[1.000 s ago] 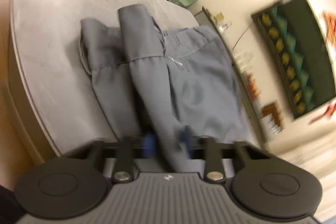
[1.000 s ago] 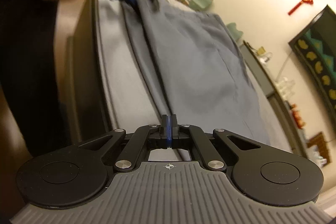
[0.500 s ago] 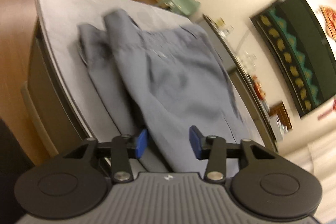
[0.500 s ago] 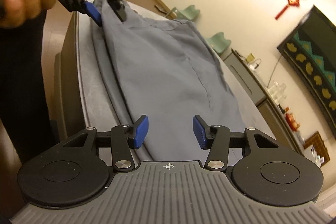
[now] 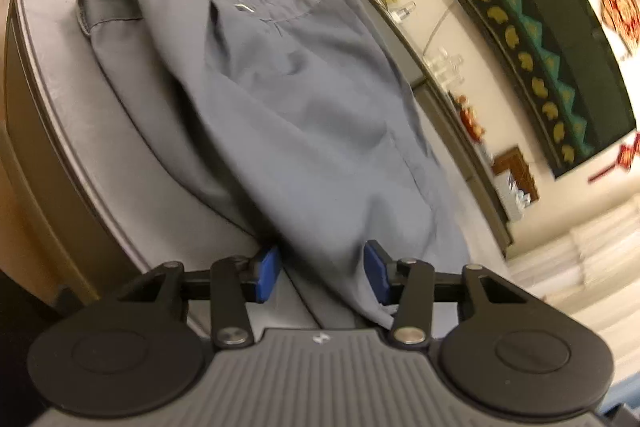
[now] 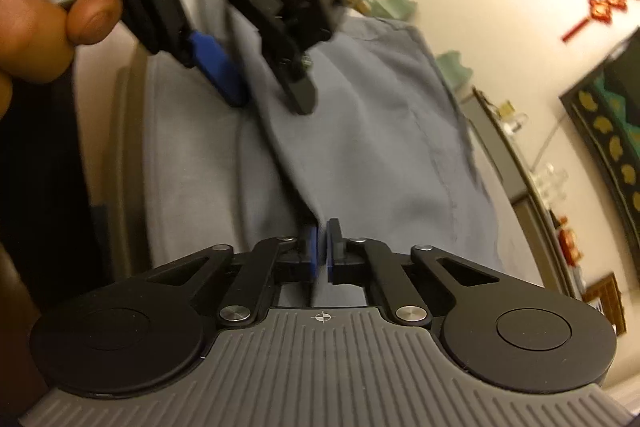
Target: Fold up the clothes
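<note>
Two grippers now differ: your right gripper (image 6: 322, 247) has snapped closed on the near edge of the grey garment (image 5: 304, 115) after standing open half a second ago, while your left gripper (image 5: 322, 269) — clamped a second ago — stands open astride a fold, pads not pressing. The garment lies along the table's (image 5: 60, 39) near edge — likely regripping before the next fold.

No wording can be read anywhere. The left gripper (image 6: 264, 95), at the upper middle of the right wrist view, carries a strip of raised lettering on its black body, too blurred to make out.
</note>
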Demonstrator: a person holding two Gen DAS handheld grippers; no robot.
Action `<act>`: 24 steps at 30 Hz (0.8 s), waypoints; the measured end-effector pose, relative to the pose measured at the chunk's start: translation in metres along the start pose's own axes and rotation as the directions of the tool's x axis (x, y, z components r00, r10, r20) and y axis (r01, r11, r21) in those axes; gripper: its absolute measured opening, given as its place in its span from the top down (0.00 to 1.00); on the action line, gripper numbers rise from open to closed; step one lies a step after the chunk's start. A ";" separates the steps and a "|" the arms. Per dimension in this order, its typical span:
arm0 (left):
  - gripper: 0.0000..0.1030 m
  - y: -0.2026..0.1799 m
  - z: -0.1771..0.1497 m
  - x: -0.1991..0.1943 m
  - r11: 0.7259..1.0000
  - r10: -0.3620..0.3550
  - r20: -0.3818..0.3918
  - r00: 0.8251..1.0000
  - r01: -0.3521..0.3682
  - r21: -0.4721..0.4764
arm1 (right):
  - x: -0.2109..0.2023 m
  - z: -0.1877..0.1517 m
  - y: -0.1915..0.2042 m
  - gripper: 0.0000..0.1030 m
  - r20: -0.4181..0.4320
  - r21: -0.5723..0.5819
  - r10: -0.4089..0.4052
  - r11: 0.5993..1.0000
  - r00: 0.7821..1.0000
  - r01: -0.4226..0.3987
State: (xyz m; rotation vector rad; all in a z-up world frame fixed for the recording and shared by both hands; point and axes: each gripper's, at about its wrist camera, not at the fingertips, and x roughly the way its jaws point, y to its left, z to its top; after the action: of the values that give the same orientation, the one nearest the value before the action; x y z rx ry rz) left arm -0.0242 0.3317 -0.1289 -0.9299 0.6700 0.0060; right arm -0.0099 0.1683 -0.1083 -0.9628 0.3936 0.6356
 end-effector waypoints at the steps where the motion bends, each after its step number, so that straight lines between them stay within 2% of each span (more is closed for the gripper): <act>1: 0.54 0.004 -0.001 -0.001 1.000 -0.014 0.006 1.000 0.014 -0.004 | -0.008 0.004 0.002 1.00 0.014 0.004 -0.006 1.000 1.000 0.006; 3: 0.56 0.009 -0.003 -0.002 0.999 -0.033 0.019 0.999 0.033 -0.001 | -0.015 0.003 0.021 1.00 0.022 -0.054 0.003 0.999 1.000 -0.002; 5: 0.64 0.010 -0.002 -0.002 1.000 -0.020 0.021 1.000 0.020 0.003 | -0.016 0.000 0.043 1.00 0.026 -0.121 0.003 0.993 1.000 0.000; 7: 0.73 0.009 -0.001 -0.003 1.000 0.002 0.020 1.000 -0.002 0.010 | -0.014 0.002 0.039 1.00 0.027 -0.070 0.010 0.997 1.000 -0.008; 9: 0.74 0.009 0.000 -0.004 1.000 0.017 0.015 1.000 -0.017 0.006 | -0.014 0.005 0.034 1.00 0.031 -0.041 0.024 0.999 0.999 -0.023; 11: 0.74 0.007 0.003 -0.008 1.000 0.030 0.005 1.000 -0.030 -0.007 | -0.024 0.001 0.024 0.91 0.042 -0.016 0.070 0.997 0.997 -0.069; 12: 0.72 0.005 0.005 -0.014 0.999 0.046 0.010 0.999 -0.046 -0.012 | -0.034 -0.005 0.010 0.76 0.059 0.048 0.088 0.995 0.994 -0.091; 13: 0.71 0.001 0.007 -0.024 0.998 0.059 0.041 0.997 -0.059 0.001 | -0.044 -0.011 -0.005 0.58 0.077 0.111 0.105 0.987 0.992 -0.113; 15: 0.67 -0.008 0.011 -0.046 0.996 0.081 0.109 0.991 -0.084 0.031 | -0.061 -0.031 -0.037 0.46 0.096 0.251 0.114 0.958 0.989 -0.135; 17: 0.63 -0.024 0.015 -0.065 0.986 0.099 0.201 0.975 -0.123 0.111 | -0.067 -0.075 -0.082 0.45 0.038 0.440 0.062 0.895 0.997 -0.072; 19: 0.60 -0.041 0.023 -0.064 0.971 0.089 0.226 0.970 -0.135 0.196 | -0.073 -0.119 -0.127 0.46 -0.029 0.608 0.022 0.794 0.999 0.001; 20: 0.60 -0.046 0.029 -0.056 0.964 0.103 0.212 0.972 -0.150 0.220 | -0.074 -0.145 -0.150 0.46 -0.088 0.678 -0.002 0.732 0.996 0.061; 22: 0.60 -0.051 0.042 -0.036 0.950 0.151 0.169 0.974 -0.190 0.248 | -0.077 -0.199 -0.185 0.48 -0.222 0.764 -0.041 0.613 0.974 0.200; 24: 0.60 -0.042 0.055 -0.024 0.946 0.221 0.143 0.965 -0.248 0.209 | -0.088 -0.248 -0.206 0.48 -0.327 0.808 -0.046 0.505 0.944 0.304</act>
State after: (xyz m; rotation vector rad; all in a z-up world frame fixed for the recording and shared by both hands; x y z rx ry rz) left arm -0.0027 0.3529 -0.0621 -0.6225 0.6533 0.1926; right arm 0.0513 -0.1562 -0.0574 -0.0957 0.7506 0.0453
